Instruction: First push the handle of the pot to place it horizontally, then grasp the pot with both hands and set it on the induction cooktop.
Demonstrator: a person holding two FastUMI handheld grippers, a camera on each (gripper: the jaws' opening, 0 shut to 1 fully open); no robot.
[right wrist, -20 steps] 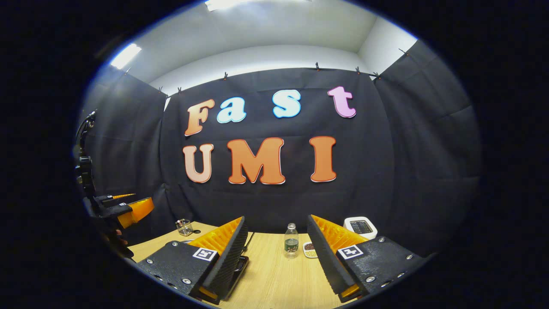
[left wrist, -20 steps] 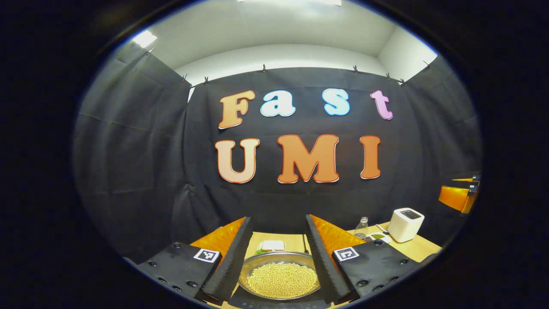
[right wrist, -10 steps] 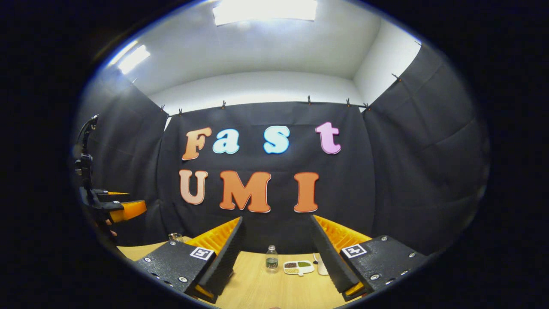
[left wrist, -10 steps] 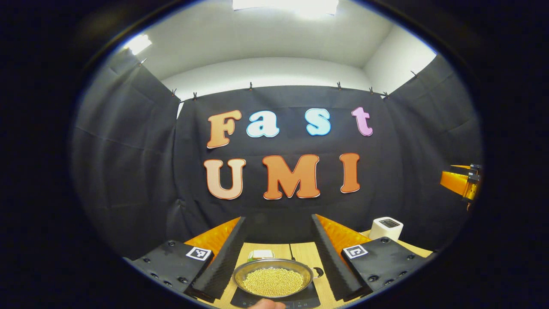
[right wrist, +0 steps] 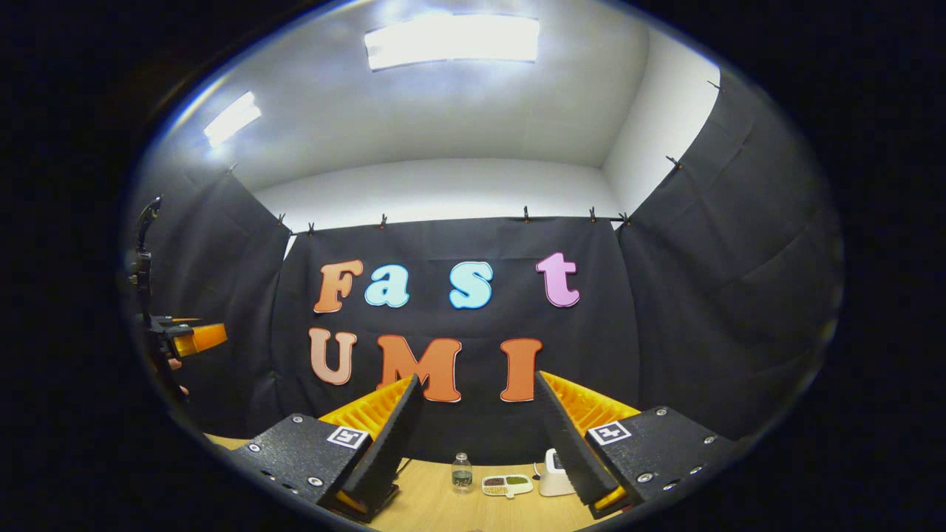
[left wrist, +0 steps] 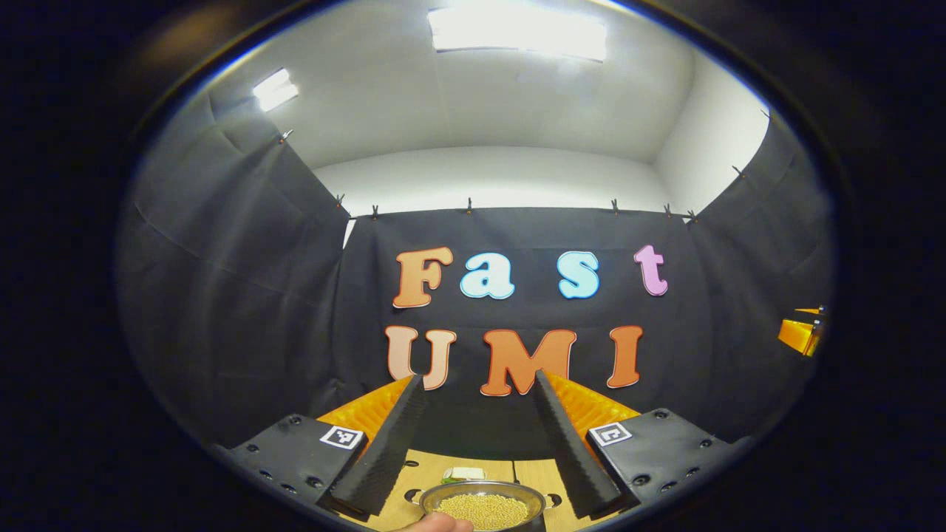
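Both tools have lifted away; pot (left wrist: 484, 508) sits below left tool (left wrist: 477, 436)

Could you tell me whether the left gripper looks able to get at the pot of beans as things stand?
Probably yes: the left gripper is open, and the pot lies low ahead between its fingers with nothing between them. It would have to come down first.

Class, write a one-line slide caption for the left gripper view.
Open left claw held above a steel pot of yellow grains.
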